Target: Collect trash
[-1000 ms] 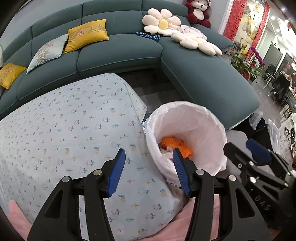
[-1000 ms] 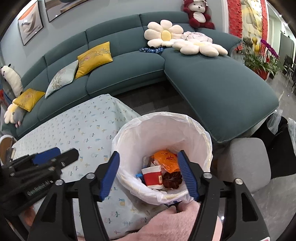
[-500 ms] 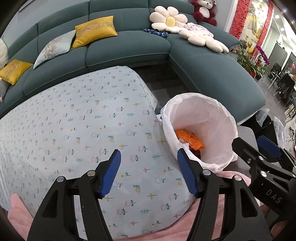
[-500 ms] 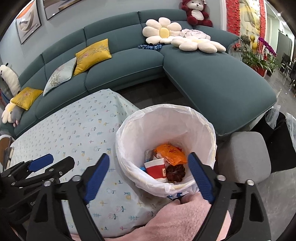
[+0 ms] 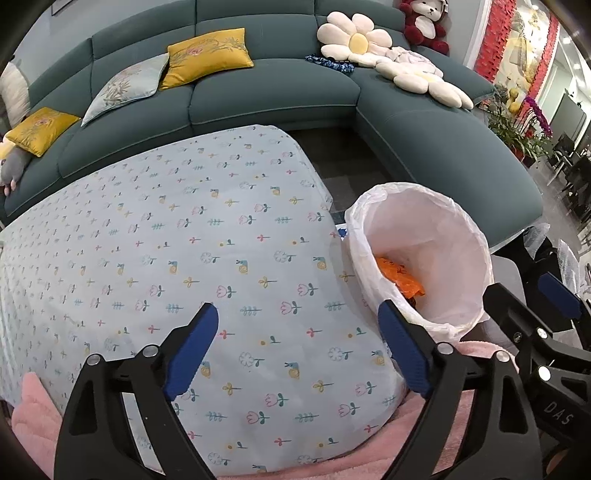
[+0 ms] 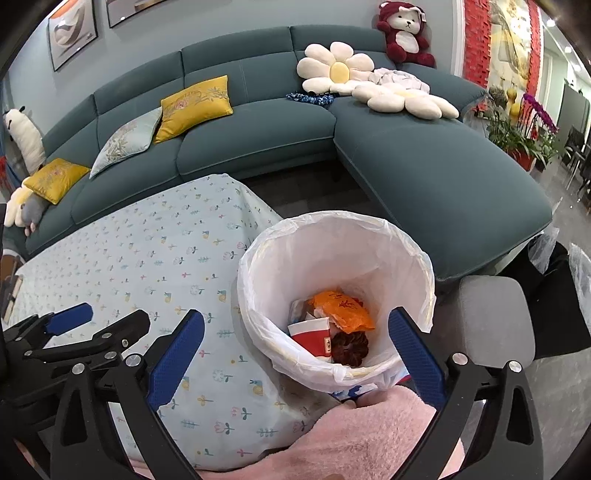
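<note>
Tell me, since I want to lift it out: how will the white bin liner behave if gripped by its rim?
The white bin liner looks thin and crinkled, so probably floppy. It holds only an orange wrapper and a red cup, so likely light.

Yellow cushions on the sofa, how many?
2. One yellow cushion leans on the sofa backrest beside a pale cushion; the other yellow cushion lies at the far left end. More may be out of frame.

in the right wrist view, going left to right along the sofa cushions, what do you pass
small yellow pillow → pale blue-grey pillow → large yellow pillow → upright daisy cushion → red and white teddy bear
</note>
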A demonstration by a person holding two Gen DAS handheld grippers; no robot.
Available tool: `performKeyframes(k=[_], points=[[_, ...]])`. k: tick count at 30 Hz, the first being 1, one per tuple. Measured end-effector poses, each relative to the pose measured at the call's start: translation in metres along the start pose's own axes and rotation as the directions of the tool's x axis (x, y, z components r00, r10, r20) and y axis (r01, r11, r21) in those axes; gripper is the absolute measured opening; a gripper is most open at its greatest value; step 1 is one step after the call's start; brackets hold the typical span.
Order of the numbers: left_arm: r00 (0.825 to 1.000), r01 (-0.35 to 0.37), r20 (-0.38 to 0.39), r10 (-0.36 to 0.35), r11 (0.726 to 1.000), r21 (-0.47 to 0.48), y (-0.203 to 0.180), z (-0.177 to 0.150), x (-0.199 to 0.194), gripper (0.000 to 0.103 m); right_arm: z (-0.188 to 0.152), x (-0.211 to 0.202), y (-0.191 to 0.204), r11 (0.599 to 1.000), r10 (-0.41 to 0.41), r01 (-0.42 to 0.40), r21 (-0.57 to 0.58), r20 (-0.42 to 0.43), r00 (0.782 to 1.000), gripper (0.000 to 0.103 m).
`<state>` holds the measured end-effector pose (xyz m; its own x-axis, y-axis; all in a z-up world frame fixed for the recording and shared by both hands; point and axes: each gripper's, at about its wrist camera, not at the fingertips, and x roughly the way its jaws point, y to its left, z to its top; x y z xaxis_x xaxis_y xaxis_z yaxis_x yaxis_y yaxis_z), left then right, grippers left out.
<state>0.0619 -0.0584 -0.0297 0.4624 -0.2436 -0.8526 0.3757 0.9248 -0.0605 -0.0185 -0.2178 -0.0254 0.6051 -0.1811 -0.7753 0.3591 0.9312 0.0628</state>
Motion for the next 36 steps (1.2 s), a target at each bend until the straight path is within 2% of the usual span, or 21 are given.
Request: performKeyframes(k=[8, 36], points=[[0.999, -0.031, 0.008, 0.031, 1.000, 0.002, 0.000, -0.004, 0.002, 0.089, -0.006, 0.001, 0.000, 1.000, -0.014, 0.014, -0.001, -0.002, 1.000, 0.096], [0.996, -0.076, 0.041, 0.074, 0.996, 0.043, -0.013, -0.009, 0.004, 0.089, -0.017, -0.003, -0.012, 0.998, -0.055, 0.055, -0.019, 0.002, 0.998, 0.096]])
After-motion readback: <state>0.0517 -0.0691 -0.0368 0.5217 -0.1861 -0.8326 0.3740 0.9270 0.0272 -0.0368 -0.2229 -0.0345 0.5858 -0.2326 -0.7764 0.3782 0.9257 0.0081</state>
